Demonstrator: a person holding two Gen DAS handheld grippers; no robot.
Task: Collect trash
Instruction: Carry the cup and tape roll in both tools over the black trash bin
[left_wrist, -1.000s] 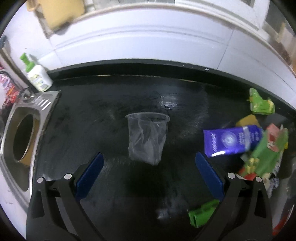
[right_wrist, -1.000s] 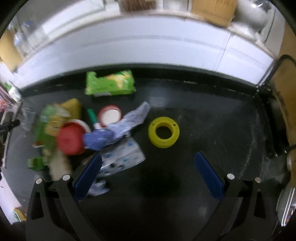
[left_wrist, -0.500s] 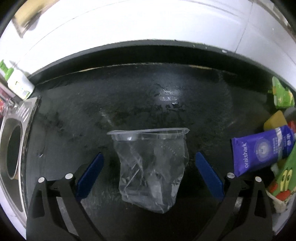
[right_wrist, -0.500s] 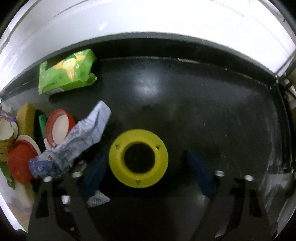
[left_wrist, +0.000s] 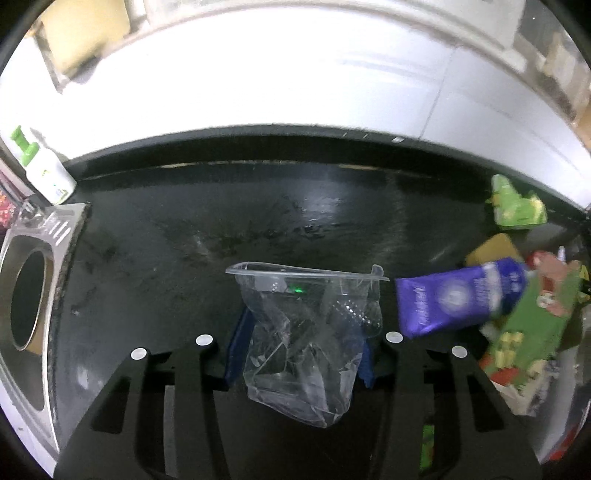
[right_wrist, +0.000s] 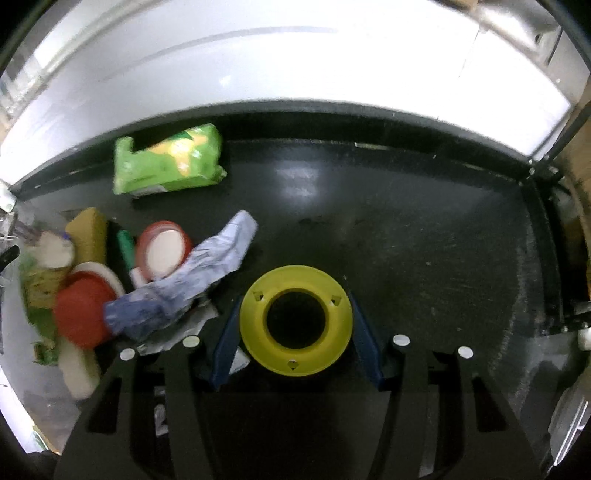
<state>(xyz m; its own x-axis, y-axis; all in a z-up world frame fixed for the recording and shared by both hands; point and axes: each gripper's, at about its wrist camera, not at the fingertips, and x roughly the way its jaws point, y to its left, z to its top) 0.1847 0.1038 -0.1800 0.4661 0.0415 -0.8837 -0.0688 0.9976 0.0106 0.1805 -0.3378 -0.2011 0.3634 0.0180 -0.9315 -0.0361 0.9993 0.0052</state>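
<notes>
Left view only: sink (left_wrist: 26, 295) far left, left gripper (left_wrist: 301, 354) closing on crushed plastic cup (left_wrist: 306, 332), frame centre. Right view only: right gripper (right_wrist: 295, 332) angled down, closing around yellow ring (right_wrist: 295, 319), lower centre.

Cup (left_wrist: 303, 332) left of tube (left_wrist: 458, 295) — sink (left_wrist: 33, 280) far left

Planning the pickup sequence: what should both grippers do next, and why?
Probably finish closing, then lift. The left gripper is closing around the crumpled clear cup, the right gripper around the yellow ring; both items still seem to rest on the black counter.
</notes>
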